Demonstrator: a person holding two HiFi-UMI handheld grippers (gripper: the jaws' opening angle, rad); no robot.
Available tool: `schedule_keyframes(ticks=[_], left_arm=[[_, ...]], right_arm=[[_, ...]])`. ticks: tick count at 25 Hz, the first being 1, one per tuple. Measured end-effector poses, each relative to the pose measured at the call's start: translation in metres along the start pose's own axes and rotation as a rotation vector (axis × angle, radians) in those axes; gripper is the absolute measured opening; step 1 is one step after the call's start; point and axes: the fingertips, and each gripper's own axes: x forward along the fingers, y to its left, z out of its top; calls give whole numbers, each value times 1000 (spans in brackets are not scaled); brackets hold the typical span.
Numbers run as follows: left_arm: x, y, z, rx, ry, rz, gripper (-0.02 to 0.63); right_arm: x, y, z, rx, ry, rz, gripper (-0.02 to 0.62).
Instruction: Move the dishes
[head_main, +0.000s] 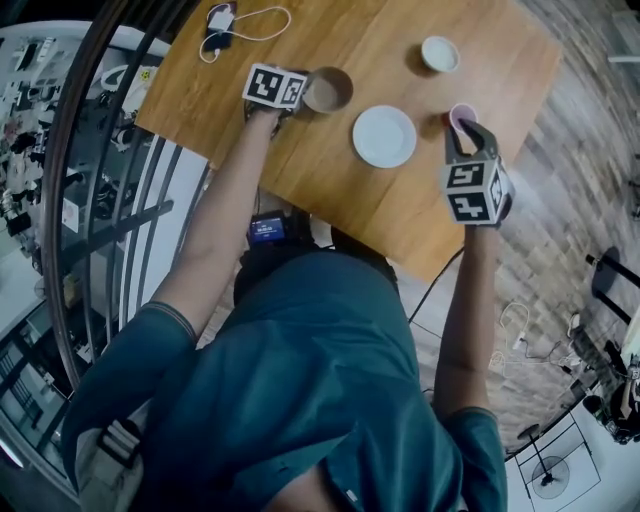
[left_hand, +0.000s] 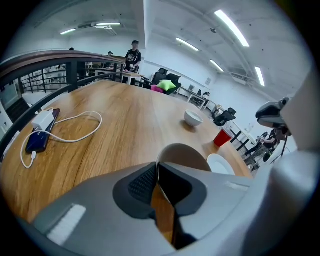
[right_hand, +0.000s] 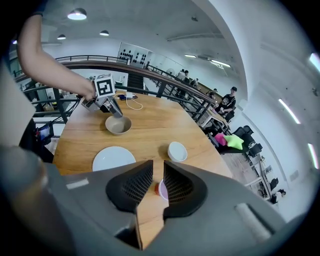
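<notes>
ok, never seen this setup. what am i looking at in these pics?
No robot: a person holds a two-jaw gripper in each hand; the marker cubes belong to them. The head view looks down from the person's head; the other two cameras ride on the grippers, looking along the jaws. On the wooden table: a tan bowl, a white plate, a small white bowl, a red cup and a plugged-in phone. The left gripper is shut on the tan bowl's rim. The right gripper is open, with the red cup just ahead, not gripped.

Wooden table (head_main: 318, 172) beside a curved dark railing (head_main: 88, 205), plank floor (head_main: 585, 170) below, strip lights (left_hand: 232, 28) overhead
</notes>
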Motion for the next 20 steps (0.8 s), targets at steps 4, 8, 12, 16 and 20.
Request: schedule_keyframes(ticks=[4, 8, 12, 16, 20], left_arm=[[-11, 7, -4, -8, -3, 3, 19], [-20, 11, 5, 3, -26, 1, 27], [-32, 7, 17, 14, -68, -6, 41], [-68, 2, 45, 41, -166, -19, 43], [-118, -10, 87, 80, -302, -33, 41]], right_arm=[[-9, 8, 9, 23, -9, -7, 75], [-14, 9, 18, 59, -26, -14, 74], [-22, 6, 22, 129, -70, -25, 74], [-40, 3, 42, 238, -161, -44, 72], [-63, -5, 66, 390, -291, -46, 58]])
